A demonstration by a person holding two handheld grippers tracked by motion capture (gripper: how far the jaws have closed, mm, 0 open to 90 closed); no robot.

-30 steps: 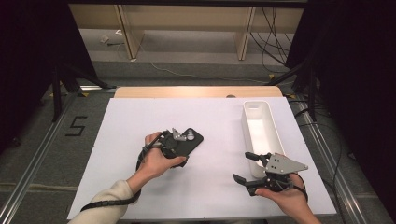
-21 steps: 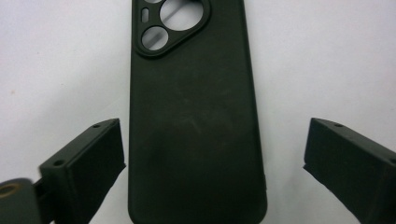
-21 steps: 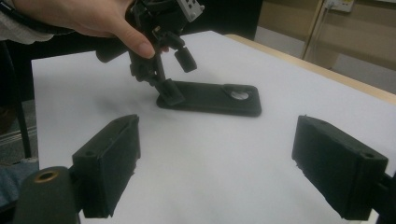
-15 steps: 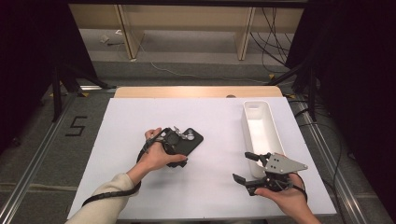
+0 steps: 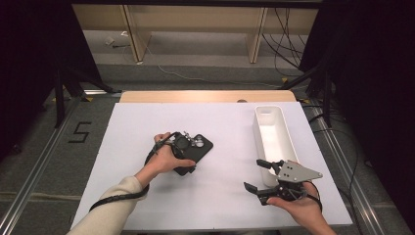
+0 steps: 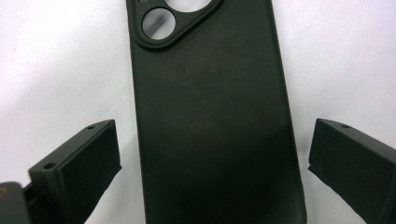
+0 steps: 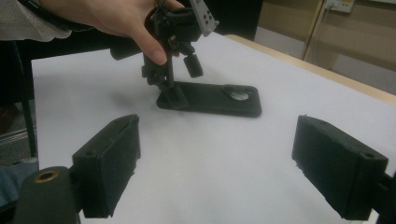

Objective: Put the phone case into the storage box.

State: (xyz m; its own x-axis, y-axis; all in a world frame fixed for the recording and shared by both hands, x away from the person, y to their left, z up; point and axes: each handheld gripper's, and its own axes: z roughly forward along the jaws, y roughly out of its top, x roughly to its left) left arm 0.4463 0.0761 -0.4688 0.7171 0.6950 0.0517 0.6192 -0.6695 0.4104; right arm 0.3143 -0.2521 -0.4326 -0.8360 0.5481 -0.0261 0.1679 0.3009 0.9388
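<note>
Black phone case (image 5: 195, 152) flat on the white table (image 5: 225, 132), mid-left, straddled by the left gripper (image 6: 210, 154), jaws just swung wide, pads clear of both edges. Released or about to be pinched, probably. Right gripper (image 5: 258, 175) open, empty, beside the white bin (image 5: 271, 128).

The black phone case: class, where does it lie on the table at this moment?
In the high view the black phone case lies flat on the white table, left of centre, under the left tool and well left of the white tray.

Even overhead light leaves the white desk (image 5: 220, 122) bright and its surroundings dark; shadows fall soft; both close views look slightly blurred.
</note>
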